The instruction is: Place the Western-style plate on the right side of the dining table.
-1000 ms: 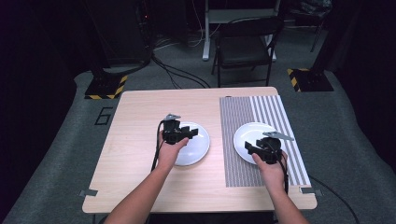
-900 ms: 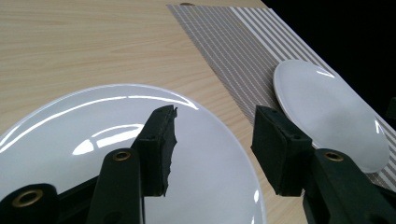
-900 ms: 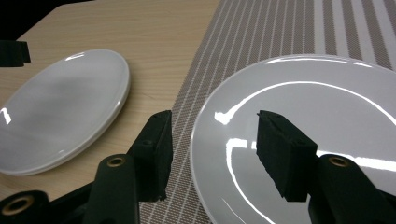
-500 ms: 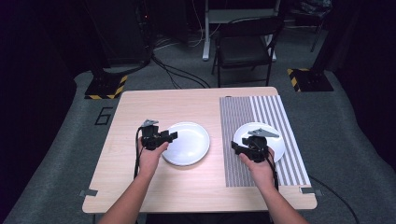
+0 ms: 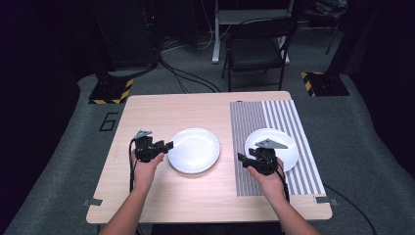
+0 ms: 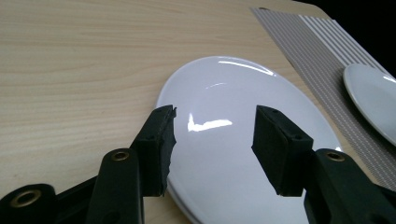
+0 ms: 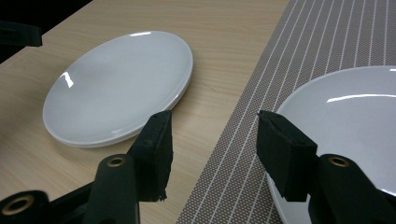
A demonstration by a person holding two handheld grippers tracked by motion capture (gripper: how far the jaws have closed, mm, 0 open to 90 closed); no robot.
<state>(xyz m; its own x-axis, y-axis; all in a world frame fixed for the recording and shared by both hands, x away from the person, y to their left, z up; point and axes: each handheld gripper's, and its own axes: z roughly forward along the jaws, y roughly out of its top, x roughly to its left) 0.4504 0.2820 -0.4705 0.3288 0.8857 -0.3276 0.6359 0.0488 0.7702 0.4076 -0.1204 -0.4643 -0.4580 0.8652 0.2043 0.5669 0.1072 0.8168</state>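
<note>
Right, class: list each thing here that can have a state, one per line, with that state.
Left gripper: open, holding nothing.
Right gripper: open, holding nothing.
Left plate: empty, on bare table.
Right plate: empty, on striped placemat.
Folding chair: unfolded, unoccupied.

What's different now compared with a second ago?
Both grippers pulled back off the plates: the left gripper slid left, clear of the bare-table plate; the right gripper drew toward the person, off the plate on the striped mat. Both plates stayed put, jaws open.

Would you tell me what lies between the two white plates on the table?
Only bare tabletop and the striped mat's left edge, seen in the high view.
</note>
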